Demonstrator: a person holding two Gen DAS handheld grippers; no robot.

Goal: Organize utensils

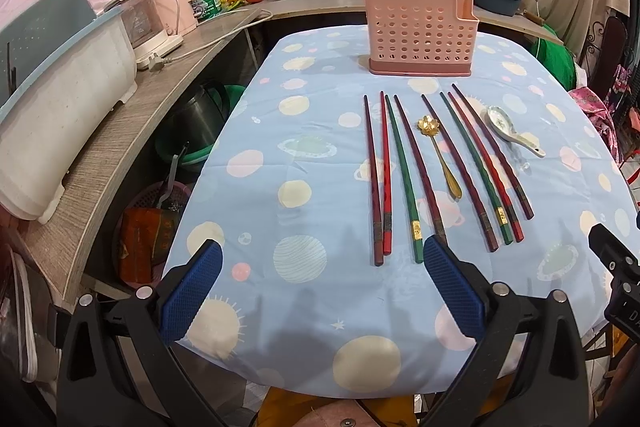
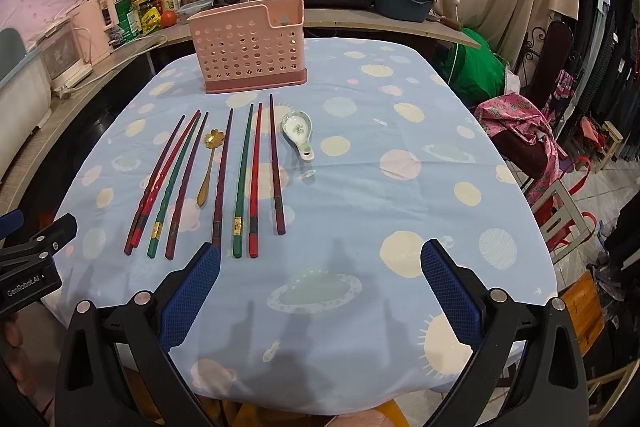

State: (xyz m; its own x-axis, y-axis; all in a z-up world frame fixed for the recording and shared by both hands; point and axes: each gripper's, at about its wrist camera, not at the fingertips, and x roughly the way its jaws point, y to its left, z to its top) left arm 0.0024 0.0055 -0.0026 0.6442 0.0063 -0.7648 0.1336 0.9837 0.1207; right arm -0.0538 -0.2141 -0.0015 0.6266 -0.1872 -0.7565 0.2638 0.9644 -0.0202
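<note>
Blue-padded, the left gripper [image 1: 322, 283] hangs over the near edge of the table [image 1: 304, 307], jaws spread wide and holding nothing. On the blue dotted cloth ahead lies a row of eight chopsticks [image 1: 408, 179], tips pointing away toward the holder: four on the left, two of them dark red, one bright red, one green. A gold spoon [image 1: 438, 155] with a flower-shaped bowl lies in the gap between the two groups. Then come four more chopsticks, and just beside the last one a white ceramic spoon [image 1: 512, 133], bowl up. Beyond the row, apart from it, stands a pink perforated holder [image 1: 420, 35], upright. Farthest right, the right gripper [image 2: 320, 281] hovers over the near cloth, its jaws likewise wide apart and bare; the nearest chopstick ends lie just past its left finger [image 2: 192, 295].
</note>
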